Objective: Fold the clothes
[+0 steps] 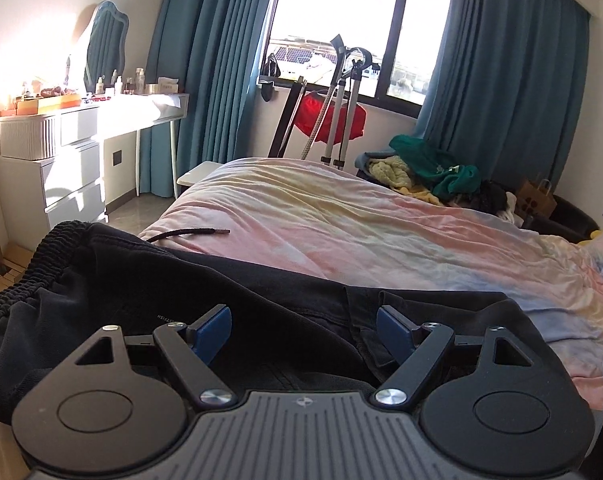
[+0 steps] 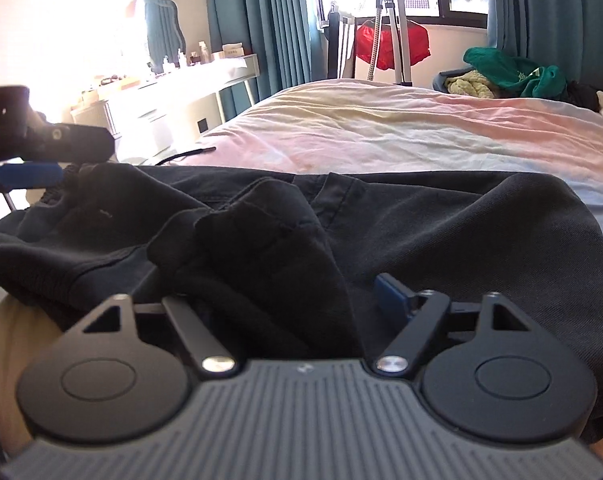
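A pair of black trousers (image 1: 261,308) with an elastic waistband (image 1: 25,276) lies across the near edge of the bed (image 1: 341,216); they also show in the right wrist view (image 2: 441,224). Its drawstring (image 1: 189,233) trails onto the sheet. My left gripper (image 1: 303,334) is open, its blue pads wide apart just above the cloth, holding nothing. My right gripper (image 2: 297,300) is open, with a bunched fold of the trousers (image 2: 253,240) lying between its fingers and hiding the left pad. The left gripper also shows in the right wrist view (image 2: 25,174) at the far left, by the waistband.
The bed has a pink and yellow sheet. A pile of green and yellow clothes (image 1: 429,168) sits at its far right. A white dresser with a mirror (image 1: 61,152) stands at the left. A garment steamer and a red garment (image 1: 333,116) stand by the window.
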`<state>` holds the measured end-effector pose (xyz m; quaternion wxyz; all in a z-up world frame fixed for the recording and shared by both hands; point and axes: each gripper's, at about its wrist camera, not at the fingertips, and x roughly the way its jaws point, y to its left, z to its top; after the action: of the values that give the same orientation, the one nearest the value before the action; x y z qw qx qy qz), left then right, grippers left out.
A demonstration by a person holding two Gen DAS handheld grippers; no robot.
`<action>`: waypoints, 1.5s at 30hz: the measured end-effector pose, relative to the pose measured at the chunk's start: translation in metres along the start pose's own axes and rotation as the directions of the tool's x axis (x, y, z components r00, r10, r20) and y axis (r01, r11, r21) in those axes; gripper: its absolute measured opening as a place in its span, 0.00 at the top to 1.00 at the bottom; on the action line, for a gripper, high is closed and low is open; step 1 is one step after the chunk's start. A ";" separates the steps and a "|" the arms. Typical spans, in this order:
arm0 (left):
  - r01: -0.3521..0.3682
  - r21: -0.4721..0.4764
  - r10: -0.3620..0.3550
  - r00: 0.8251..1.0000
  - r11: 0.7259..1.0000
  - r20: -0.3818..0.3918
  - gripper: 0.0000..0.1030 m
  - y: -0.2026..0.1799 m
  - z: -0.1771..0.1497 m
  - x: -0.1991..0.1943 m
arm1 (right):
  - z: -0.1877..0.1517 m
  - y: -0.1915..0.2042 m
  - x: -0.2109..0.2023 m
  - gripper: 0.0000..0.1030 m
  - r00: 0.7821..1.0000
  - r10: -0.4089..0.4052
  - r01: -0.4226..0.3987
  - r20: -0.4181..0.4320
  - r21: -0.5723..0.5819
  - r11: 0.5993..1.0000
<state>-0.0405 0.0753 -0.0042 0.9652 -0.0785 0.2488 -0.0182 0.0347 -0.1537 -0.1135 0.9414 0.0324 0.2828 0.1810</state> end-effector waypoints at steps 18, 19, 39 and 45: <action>0.021 0.103 -0.021 1.000 0.994 -0.002 0.21 -0.043 -0.035 -0.036 | 0.056 -0.062 -0.134 0.13 0.988 -0.075 0.062 0.138 0.090 0.994; 0.027 0.110 -0.027 1.000 0.994 -0.003 0.21 -0.045 -0.036 -0.036 | 0.052 -0.065 -0.134 0.13 0.986 -0.084 0.073 0.143 0.079 0.994; 0.076 0.070 -0.067 0.990 0.995 -0.122 0.19 -0.045 -0.043 0.001 | 0.019 -0.086 -0.119 0.13 0.989 -0.098 0.085 0.109 0.124 0.989; 0.099 -0.097 -0.120 0.962 0.990 -0.245 0.19 -0.007 -0.034 0.016 | 0.016 -0.093 -0.117 0.13 0.990 -0.108 0.092 0.093 0.157 0.983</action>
<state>-0.0432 0.0626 -0.0403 0.9194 -0.1298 0.3645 -0.0709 -0.0171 -0.2821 -0.0542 0.9572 0.0993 0.2489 0.1095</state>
